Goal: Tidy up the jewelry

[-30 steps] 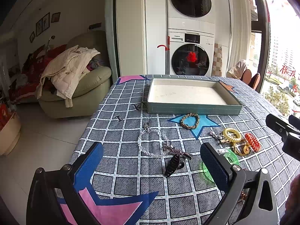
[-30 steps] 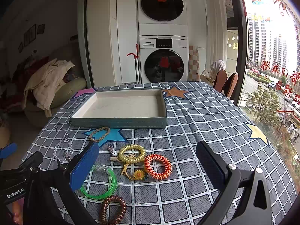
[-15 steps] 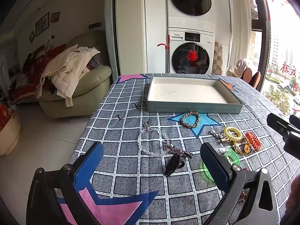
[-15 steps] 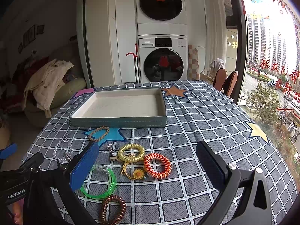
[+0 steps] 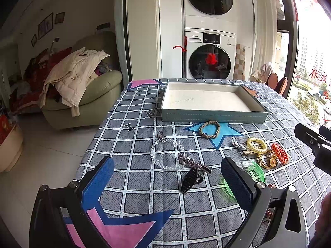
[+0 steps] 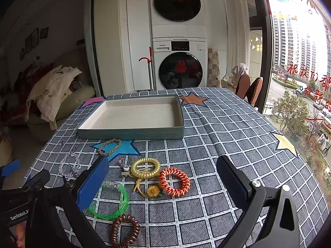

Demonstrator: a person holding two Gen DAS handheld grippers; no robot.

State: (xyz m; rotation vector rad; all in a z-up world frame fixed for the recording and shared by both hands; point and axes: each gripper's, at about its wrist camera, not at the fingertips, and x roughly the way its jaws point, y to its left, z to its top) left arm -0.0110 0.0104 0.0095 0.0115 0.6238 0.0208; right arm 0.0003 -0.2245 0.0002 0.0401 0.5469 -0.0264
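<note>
Room: a living space with a stacked washer and dryer (image 6: 178,41) behind the table and an armchair (image 5: 82,95) piled with clothes at 9 o'clock in your left view.
Surface: a grey checked tablecloth (image 6: 227,136) with coloured stars; its folds can snag a finger you drag low across it.
Tray: the teal tray (image 6: 132,133) sits at 12 o'clock in both views, its cream floor bare; none of the jewelry is in it yet.
Left gripper (image 5: 165,177): your jaws stand wide apart, holding nothing, above the table.
Right gripper (image 6: 163,177): jaws also wide apart and empty.
Left-side pieces: the clear bead bracelet (image 5: 165,155) lies between the jaws at 12 o'clock, touching a silver charm (image 5: 193,162), with the black hair clip (image 5: 190,178) just beside it. Close on the beads and you may drag the charm along or let it fall off short of the tray.
Right-side pieces: the yellow coil (image 6: 145,167), orange coil (image 6: 174,181) and flower charm (image 6: 153,190) crowd together; the cord on the yellow one looks tangled with the flower, so one lift may pull several.
Green bangle (image 6: 115,202): thin, smooth and flat at 7 o'clock; the pads (image 6: 93,184) could slip and flick it away.
Brown coil (image 6: 125,230): close to the near edge at 6 o'clock; a nudge could send it off the table.
Braided bracelet (image 5: 209,129): just in front of the tray wall, well clear of the rest.
Crowding: the two tools are close together; reaching for the middle pile with both risks a collision.
</note>
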